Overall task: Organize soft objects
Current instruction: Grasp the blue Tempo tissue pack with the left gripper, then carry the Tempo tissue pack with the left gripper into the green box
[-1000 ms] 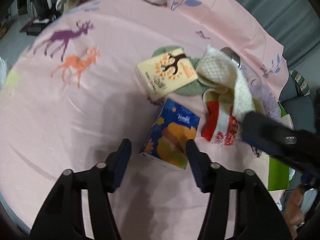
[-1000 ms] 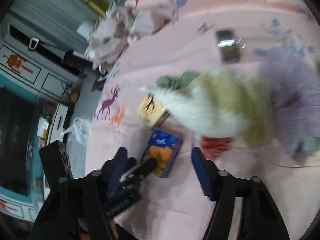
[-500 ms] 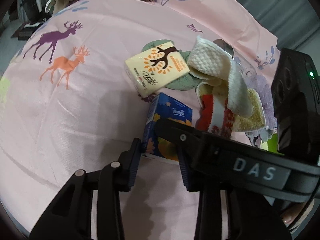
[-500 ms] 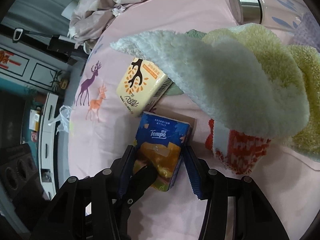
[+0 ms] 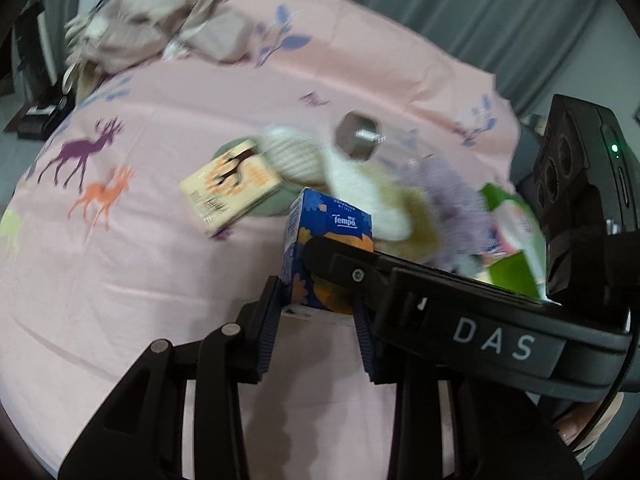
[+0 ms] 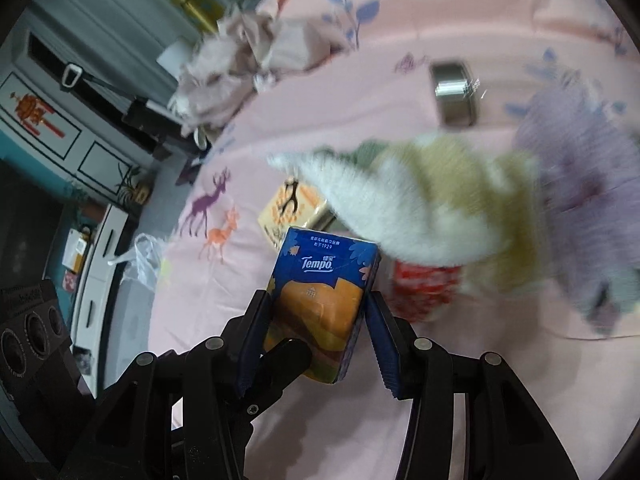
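I have the blue Tempo tissue pack [image 6: 326, 300] clamped in both tools: my right hand-held gripper [image 6: 320, 328] squeezes its sides and my left hand-held gripper [image 5: 318, 312] pinches its lower end, both jaws having just been closing on it. It sits lifted clear of the pink bedsheet [image 5: 140, 260]. I judge I'm mid-pickup; next I need a spot to place it beside the cream tissue pack [image 5: 230, 186]. I see no bin or other container for certain through the blur.
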